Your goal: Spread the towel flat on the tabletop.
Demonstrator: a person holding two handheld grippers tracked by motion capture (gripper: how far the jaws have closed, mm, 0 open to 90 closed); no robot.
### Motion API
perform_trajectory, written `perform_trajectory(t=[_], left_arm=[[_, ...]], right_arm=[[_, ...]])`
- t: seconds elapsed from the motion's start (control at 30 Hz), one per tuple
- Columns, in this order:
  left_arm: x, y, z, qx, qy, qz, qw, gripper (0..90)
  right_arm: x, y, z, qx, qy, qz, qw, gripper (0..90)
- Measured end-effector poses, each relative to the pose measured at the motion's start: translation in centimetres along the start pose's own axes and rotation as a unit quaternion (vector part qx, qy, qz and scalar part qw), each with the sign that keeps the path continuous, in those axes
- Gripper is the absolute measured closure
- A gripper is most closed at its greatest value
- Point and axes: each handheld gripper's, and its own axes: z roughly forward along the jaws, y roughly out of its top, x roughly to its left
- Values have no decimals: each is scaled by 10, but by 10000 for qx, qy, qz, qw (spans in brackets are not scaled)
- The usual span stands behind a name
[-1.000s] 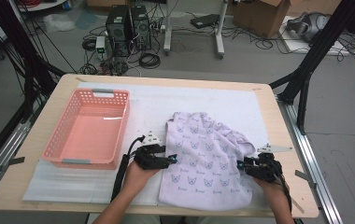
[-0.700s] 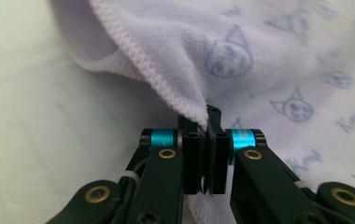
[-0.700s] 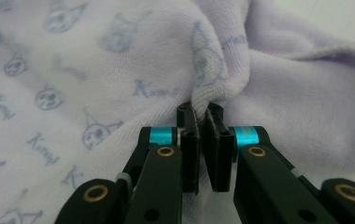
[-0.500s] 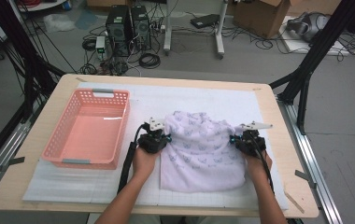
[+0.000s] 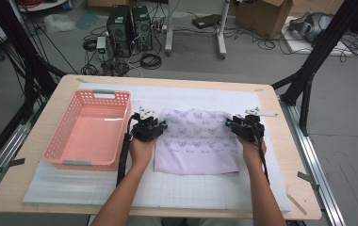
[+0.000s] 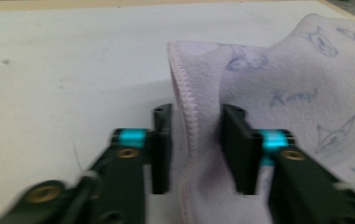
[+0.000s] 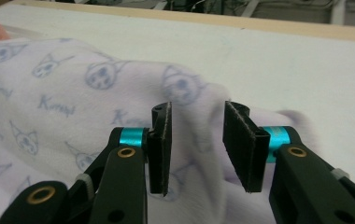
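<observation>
A lavender towel (image 5: 197, 143) with small printed faces lies as a rough rectangle on the white mat, between my two hands. My left gripper (image 5: 162, 126) is at its far left corner. In the left gripper view the towel's hemmed edge (image 6: 185, 93) stands up between the jaws of my left gripper (image 6: 194, 140), which have just been opening, and the pads do not press it. My right gripper (image 5: 230, 124) is at the far right corner. There the towel (image 7: 63, 107) bulges between the jaws of my right gripper (image 7: 196, 144), which have also just been opening and stand apart.
A pink plastic basket (image 5: 57, 141) with nothing in it stands on the mat left of the towel, close to my left hand. The wooden table edge (image 5: 167, 80) runs behind. Bare white mat (image 5: 205, 96) lies beyond the towel.
Both hands have moved away from the person toward the far side. The towel, earlier a loose tilted shape, now lies as a squarer rectangle.
</observation>
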Motion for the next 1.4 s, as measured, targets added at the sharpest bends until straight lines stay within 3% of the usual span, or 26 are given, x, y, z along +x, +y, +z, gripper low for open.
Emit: perform_trajectory(t=[0.1,0.23,0.27,0.37,0.4,0.47,0.5,0.57,0.73,0.9,0.97,1.07,1.1,1.13,1.17,1.23,1.33,1.37,1.4], left_arm=[[-5,-5,-9,32,-95,225,9997,501],[-7,-12,-17,149,-197,297,9993,444],[-6,-15,-23,134,-427,174,9988,438],[-6,-19,-28,150,-576,155,9981,422],[-7,-23,-33,170,-795,136,9966,422],[-8,-25,-37,205,-973,202,9948,420],[-8,-25,-37,205,-973,202,9948,415],[-10,-32,-43,239,-1167,301,9924,407],[-13,-45,-51,416,-1154,485,9913,374],[-12,-54,-57,492,-1092,447,9918,366],[-17,-57,-63,541,-1159,509,9905,367],[-23,-60,-62,826,-1160,708,9873,374],[-27,-61,-63,840,-1051,911,9867,372],[-27,-61,-63,840,-1051,911,9867,377],[-34,-62,-63,870,-831,1168,9858,383],[-35,-63,-64,836,-756,1263,9856,451],[-36,-63,-65,786,-906,1309,9841,735],[-37,-64,-66,777,-999,1405,9820,834],[-37,-64,-66,777,-999,1405,9820,846]], right_arm=[[-9,-6,-22,21,-248,-77,9997,631],[-20,-25,-44,158,-223,51,9996,628],[-21,-30,-50,194,-188,61,9996,627],[-21,-43,-63,315,-40,78,9995,620],[-21,-47,-65,374,-2,65,9993,617],[-19,-56,-69,502,47,-74,9987,611],[-19,-56,-69,502,47,-74,9987,611],[-14,-69,-76,665,114,-75,9977,610],[-5,-78,-88,701,288,-55,9971,598],[3,-83,-97,693,513,-99,9962,559],[4,-85,-97,744,501,-83,9959,539],[3,-86,-99,664,436,17,9968,534],[3,-86,-99,664,396,20,9970,534],[3,-86,-99,678,328,-22,9972,535],[3,-86,-98,695,290,-59,9971,535],[3,-88,-98,718,284,-34,9970,535],[2,-89,-96,737,274,-28,9969,538],[3,-89,-94,773,246,-28,9967,552],[3,-89,-94,773,246,-28,9967,552]])
